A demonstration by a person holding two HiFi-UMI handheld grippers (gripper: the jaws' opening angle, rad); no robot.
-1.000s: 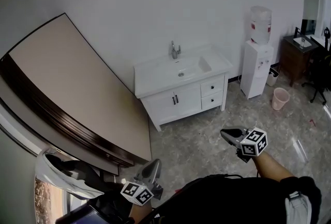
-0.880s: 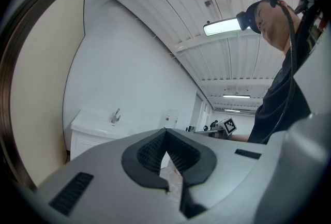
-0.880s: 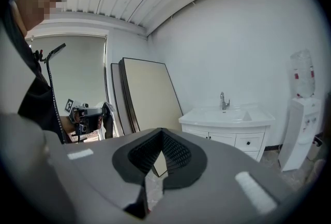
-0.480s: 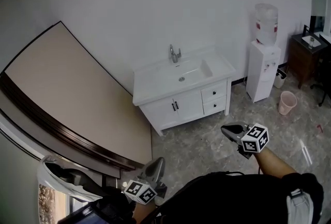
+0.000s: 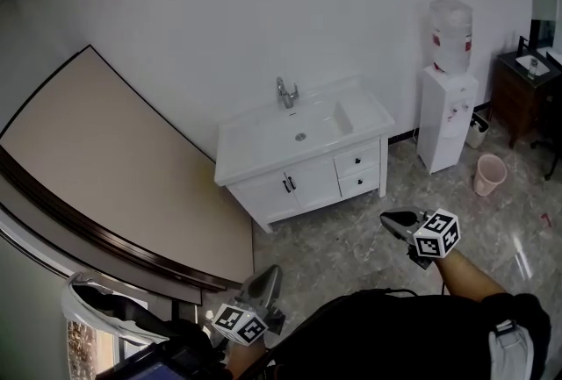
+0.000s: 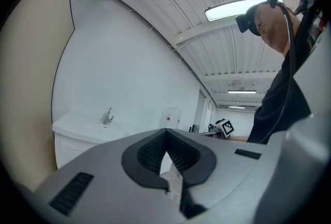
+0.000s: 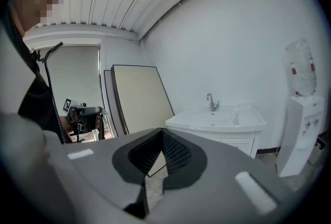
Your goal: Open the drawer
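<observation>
A: Where does the drawer sit?

B: Middle of the head view. A white vanity [image 5: 299, 161] stands against the wall with two small drawers stacked at its right end, the upper drawer [image 5: 356, 162] over the lower drawer [image 5: 359, 183]. Both look closed, and both are well apart from the tongs.

A: What might go wrong from here?

B: I'd guess the wrong pull gets taken. The cupboard doors [image 5: 303, 183] just beside the drawers carry similar dark handles. The drawer pulls are tiny, so the pads could slip off one. A tug off the drawer's line might also bind it. The water dispenser [image 5: 446, 111] stands near the vanity's right side, and a wide swing of the right arm could knock it.

A: And the tongs?

B: The right gripper [image 5: 388, 217], lower right of the head view, is clenched, pads meeting at the tips with nothing between them. The left gripper [image 5: 267, 273], bottom centre-left, looks the same in its own view: tips together, empty, touching nothing. Either would need to spread before a handle fits.
</observation>
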